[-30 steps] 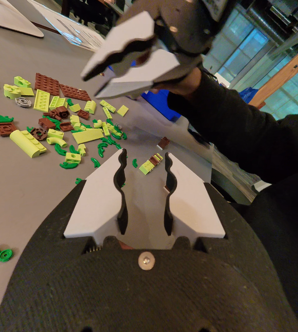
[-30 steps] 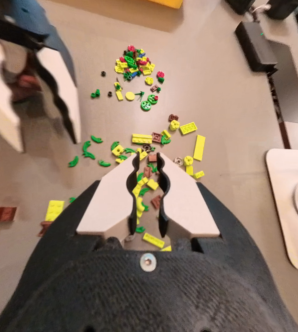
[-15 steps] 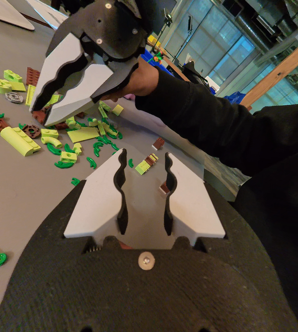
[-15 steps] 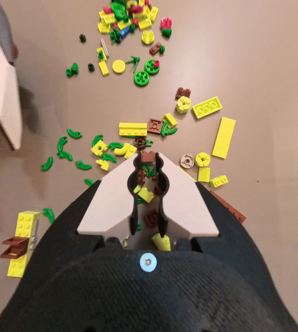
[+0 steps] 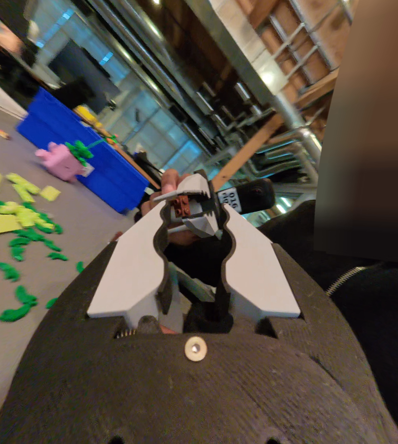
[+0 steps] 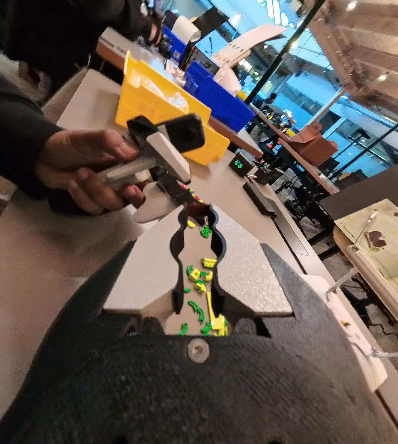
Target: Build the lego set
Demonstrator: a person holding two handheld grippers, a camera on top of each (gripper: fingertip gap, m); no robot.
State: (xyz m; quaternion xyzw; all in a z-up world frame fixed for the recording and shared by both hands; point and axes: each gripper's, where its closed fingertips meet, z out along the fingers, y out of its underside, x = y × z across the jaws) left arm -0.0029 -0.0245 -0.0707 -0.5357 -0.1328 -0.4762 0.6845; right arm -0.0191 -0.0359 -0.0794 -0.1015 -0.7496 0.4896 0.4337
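Note:
My right gripper (image 6: 197,209) is shut on a small brown brick (image 6: 198,207) at its fingertips and holds it in the air above the table. In the left wrist view the right gripper (image 5: 166,213) faces me with the brown brick (image 5: 181,206) in its grip. My left gripper (image 5: 193,209) is open and empty, and the brick appears between its tips, a little beyond them. In the right wrist view the left gripper (image 6: 159,204) is held by a hand (image 6: 85,165) just left of the brick. Whether it touches the brick cannot be told.
Loose lime and green pieces (image 5: 25,223) lie on the grey table (image 5: 85,216), also seen under the right fingers (image 6: 198,276). A pink build with green leaves (image 5: 63,161) stands by a blue bin (image 5: 92,153). A yellow bin (image 6: 159,105) and an instruction sheet (image 6: 385,240) are nearby. The grippers are tip to tip, or close to it.
The right gripper closed on a brown brick in the pile and lifted it. Both grippers tilted up from the table and now face each other.

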